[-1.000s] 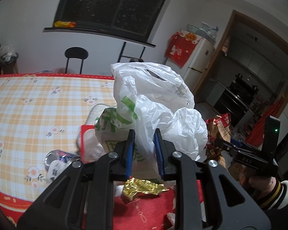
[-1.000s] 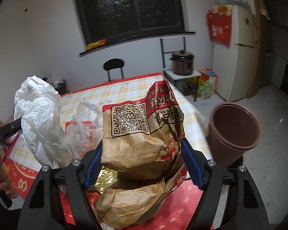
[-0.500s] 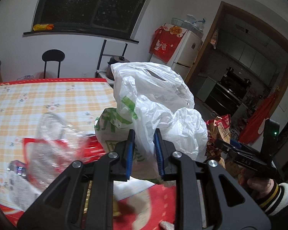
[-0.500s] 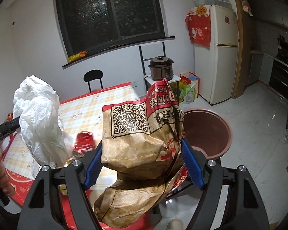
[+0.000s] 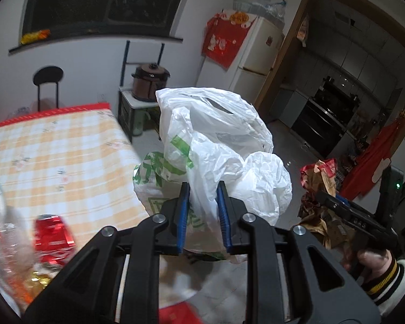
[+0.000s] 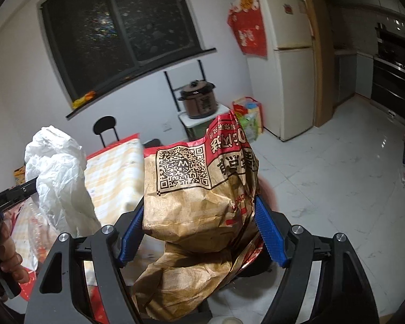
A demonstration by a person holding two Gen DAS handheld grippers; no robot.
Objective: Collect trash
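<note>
My left gripper (image 5: 202,202) is shut on a crumpled white plastic bag (image 5: 216,145) with green print, held up in the air past the table's right edge. My right gripper (image 6: 198,226) is shut on a brown paper bag (image 6: 199,194) with a QR code and red lettering; its blue pads press on both sides. In the right wrist view the white plastic bag (image 6: 59,172) hangs at the left. In the left wrist view the brown paper bag (image 5: 321,183) and the hand holding that gripper show at the right. A dark red bin is mostly hidden behind the paper bag.
A table with an orange checked cloth (image 5: 54,156) lies to the left, with a red can (image 5: 54,232) and a clear plastic bottle (image 5: 2,243) near its corner. A cooker on a small stand (image 6: 199,102), a fridge (image 6: 286,81) and a black stool (image 5: 47,81) stand behind. White tiled floor (image 6: 337,175) spreads right.
Both grippers have swung to the right, away from the table, each still holding its bag. The table has slid left in both views; the bin is now hidden behind the paper bag.
</note>
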